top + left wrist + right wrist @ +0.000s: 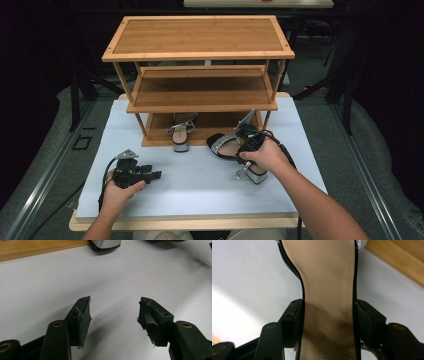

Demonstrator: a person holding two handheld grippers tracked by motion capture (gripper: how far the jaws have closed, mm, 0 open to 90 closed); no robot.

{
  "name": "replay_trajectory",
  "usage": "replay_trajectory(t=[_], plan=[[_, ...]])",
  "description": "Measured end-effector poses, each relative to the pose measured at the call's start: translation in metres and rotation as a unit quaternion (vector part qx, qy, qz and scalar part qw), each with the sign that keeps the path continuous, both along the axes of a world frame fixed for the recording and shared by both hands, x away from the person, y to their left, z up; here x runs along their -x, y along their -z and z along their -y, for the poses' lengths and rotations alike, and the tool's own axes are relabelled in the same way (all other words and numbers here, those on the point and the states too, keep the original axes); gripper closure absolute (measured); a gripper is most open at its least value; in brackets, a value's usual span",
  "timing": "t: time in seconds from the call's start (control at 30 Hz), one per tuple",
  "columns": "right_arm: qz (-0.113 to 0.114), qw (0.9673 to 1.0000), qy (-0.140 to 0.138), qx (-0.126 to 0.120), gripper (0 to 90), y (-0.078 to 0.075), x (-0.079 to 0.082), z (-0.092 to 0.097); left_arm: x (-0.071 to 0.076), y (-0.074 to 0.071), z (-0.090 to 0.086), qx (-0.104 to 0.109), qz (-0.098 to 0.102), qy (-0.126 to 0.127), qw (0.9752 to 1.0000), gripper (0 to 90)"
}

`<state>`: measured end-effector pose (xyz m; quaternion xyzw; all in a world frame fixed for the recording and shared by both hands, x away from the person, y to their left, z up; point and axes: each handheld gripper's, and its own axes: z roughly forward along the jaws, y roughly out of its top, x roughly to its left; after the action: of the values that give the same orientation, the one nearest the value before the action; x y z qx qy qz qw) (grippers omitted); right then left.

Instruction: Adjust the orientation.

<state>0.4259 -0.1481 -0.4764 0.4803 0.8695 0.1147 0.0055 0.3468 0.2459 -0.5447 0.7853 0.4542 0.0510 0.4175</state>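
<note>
Black jaws of the right gripper [327, 322] pinch the waist of a block-heeled sandal [328, 290] from both sides, holding it near the right edge of the white table [200, 185], just in front of the bamboo shoe rack [200, 95]. Its mate, a second sandal [181, 134], already sits at the front edge of the rack's bottom shelf, so the job looks about half done. The left gripper [113, 315] rests toward the table's front left corner, jaws spread over bare surface. Faint lettering printed on the held shoe's tan insole is too blurred to read.
</note>
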Motion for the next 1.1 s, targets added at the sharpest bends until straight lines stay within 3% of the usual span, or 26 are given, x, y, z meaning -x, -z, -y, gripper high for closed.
replay_trajectory(t=[0.2,0.33,0.37,0.4,0.43,0.47,0.5,0.53,0.57,0.67,0.7,0.73,0.8,0.9,1.1], plan=[[0.011,0.9995,0.028,0.007,41.9,0.006,-0.015,-0.010,-0.001,0.000,-0.002,0.001,-0.002,-0.003,1.0000,42.4],[0.004,0.9992,0.039,-0.002,41.6,0.011,-0.022,-0.017,-0.001,0.001,-0.002,0.000,-0.002,-0.001,1.0000,42.5],[0.012,0.9991,0.040,0.008,41.6,0.012,-0.022,-0.020,-0.001,0.001,-0.002,0.000,-0.002,-0.001,1.0000,42.5],[-0.011,0.9992,0.038,-0.001,41.1,0.015,-0.023,-0.024,-0.001,0.001,-0.002,0.001,-0.001,-0.001,1.0000,42.5],[-0.011,0.9992,0.038,-0.001,41.1,0.015,-0.023,-0.024,-0.001,0.001,-0.002,0.001,-0.001,-0.001,1.0000,42.5],[0.003,0.9992,0.039,0.008,41.0,0.017,-0.022,-0.026,-0.001,0.001,-0.002,0.001,-0.001,0.000,1.0000,42.5],[-0.008,0.9985,0.038,0.039,40.7,0.016,-0.022,-0.028,-0.001,0.001,-0.002,0.001,-0.001,0.000,1.0000,42.5],[-0.012,0.9981,0.038,0.047,39.9,0.017,-0.022,-0.028,0.000,0.001,-0.002,0.001,-0.001,0.000,1.0000,42.5],[-0.026,0.9981,0.040,0.040,35.7,0.018,-0.021,-0.028,0.000,0.001,-0.002,0.001,-0.001,0.000,1.0000,42.5],[-0.029,0.9990,0.032,0.013,31.4,0.015,-0.019,-0.028,0.000,0.001,-0.001,0.000,-0.001,0.001,1.0000,42.5],[-0.022,0.9993,0.030,-0.008,31.1,0.015,-0.018,-0.028,0.000,0.001,-0.001,0.000,-0.001,0.001,1.0000,42.5],[-0.015,0.9996,0.023,-0.008,30.8,0.012,-0.015,-0.028,0.000,0.001,-0.001,0.000,-0.001,0.001,1.0000,42.5],[0.027,0.9995,0.016,-0.007,31.2,0.001,-0.008,-0.030,0.000,0.001,-0.001,0.000,-0.001,0.001,1.0000,42.5],[0.044,0.9987,-0.006,-0.024,31.4,-0.012,-0.002,-0.029,0.000,0.002,0.001,0.000,-0.002,0.001,1.0000,42.5],[0.057,0.9968,-0.042,-0.038,34.9,-0.036,0.014,-0.026,0.001,0.000,0.000,0.001,-0.001,0.001,1.0000,42.5]])
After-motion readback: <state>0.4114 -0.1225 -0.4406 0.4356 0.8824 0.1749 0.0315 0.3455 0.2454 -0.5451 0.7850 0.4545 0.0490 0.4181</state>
